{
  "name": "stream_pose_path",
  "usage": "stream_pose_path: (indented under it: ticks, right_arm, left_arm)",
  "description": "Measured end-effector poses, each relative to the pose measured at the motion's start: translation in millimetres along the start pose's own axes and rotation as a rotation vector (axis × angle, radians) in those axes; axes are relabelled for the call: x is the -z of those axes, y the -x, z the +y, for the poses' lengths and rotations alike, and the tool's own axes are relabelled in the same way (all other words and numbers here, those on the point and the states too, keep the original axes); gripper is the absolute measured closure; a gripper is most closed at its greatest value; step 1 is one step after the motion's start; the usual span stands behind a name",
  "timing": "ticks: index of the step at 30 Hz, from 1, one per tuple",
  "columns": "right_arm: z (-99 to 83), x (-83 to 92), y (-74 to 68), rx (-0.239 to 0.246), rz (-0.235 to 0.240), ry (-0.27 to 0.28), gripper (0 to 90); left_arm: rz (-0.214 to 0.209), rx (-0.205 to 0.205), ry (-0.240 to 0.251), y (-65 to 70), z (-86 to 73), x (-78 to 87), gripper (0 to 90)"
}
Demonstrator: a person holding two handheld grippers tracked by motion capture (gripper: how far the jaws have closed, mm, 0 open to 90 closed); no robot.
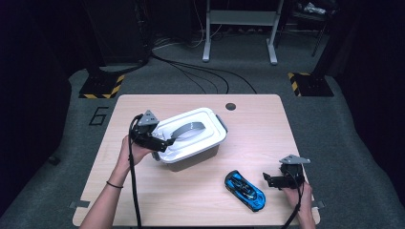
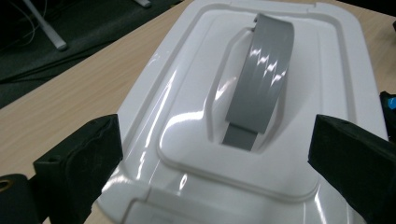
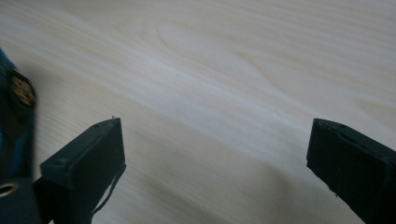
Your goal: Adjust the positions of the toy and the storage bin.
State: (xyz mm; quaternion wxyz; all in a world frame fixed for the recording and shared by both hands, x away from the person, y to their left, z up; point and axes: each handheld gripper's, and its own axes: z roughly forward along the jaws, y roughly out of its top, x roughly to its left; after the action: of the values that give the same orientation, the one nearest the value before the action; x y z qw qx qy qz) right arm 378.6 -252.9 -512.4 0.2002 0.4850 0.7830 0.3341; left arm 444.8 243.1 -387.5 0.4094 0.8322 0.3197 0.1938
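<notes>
A white lidded plastic box (image 1: 193,138) with a grey handle (image 1: 188,129) stands on the table's left half. My left gripper (image 1: 165,142) hovers over its near-left corner, open. In the left gripper view the lid (image 2: 233,154) lies between the wide-apart jaws, the grey handle (image 2: 261,84) just ahead. A blue toy car (image 1: 244,190) lies at the front right. My right gripper (image 1: 267,180) sits just right of the car, open, with bare wood between its jaws. The car's wheel (image 3: 21,93) shows at the left edge of the right gripper view.
The wooden table (image 1: 258,133) has a round cable hole (image 1: 230,106) near its far edge. Beyond the table are floor cables (image 1: 200,71) and a desk frame (image 1: 239,28). Hazard-striped stand bases (image 1: 101,88) flank the far corners.
</notes>
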Motion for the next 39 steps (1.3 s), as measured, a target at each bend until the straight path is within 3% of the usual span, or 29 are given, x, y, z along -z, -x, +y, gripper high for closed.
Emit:
stream_pose_path:
  ticks: [4, 11, 17, 21, 27, 33, 39]
  right_arm:
    - [27.8, 8.0, -7.5, 0.004, 0.033, 0.048, 7.6]
    - [84.6, 16.9, -27.2, 0.038, 0.078, 0.119, 13.9]
    - [130.1, 6.2, -46.7, 0.082, 0.098, 0.104, 21.1]
    - [156.0, -11.1, -58.1, 0.093, 0.117, 0.073, 33.2]
    - [180.9, -32.2, -68.2, 0.084, 0.16, 0.06, 52.4]
    - [194.1, -47.8, -71.5, 0.066, 0.194, 0.043, 66.1]
    - [194.8, -59.4, -64.6, 0.018, 0.244, 0.017, 72.2]
  left_arm:
    - [0.009, 0.054, 0.001, -3.6, -14.2, 7.1, 0.0]
    - [0.005, 0.081, -0.006, -0.7, -30.6, 12.2, 0.0]
    - [-0.013, 0.116, -0.007, 1.8, -38.9, 15.1, 0.0]
    - [-0.028, 0.127, -0.007, 2.0, -41.6, 17.3, 0.0]
    - [-0.072, 0.143, -0.008, 5.4, -44.6, 18.7, 0.1]
    - [-0.12, 0.161, -0.013, 8.9, -43.9, 15.3, 0.5]
    - [-0.138, 0.17, -0.027, 11.1, -43.0, 14.2, 0.2]
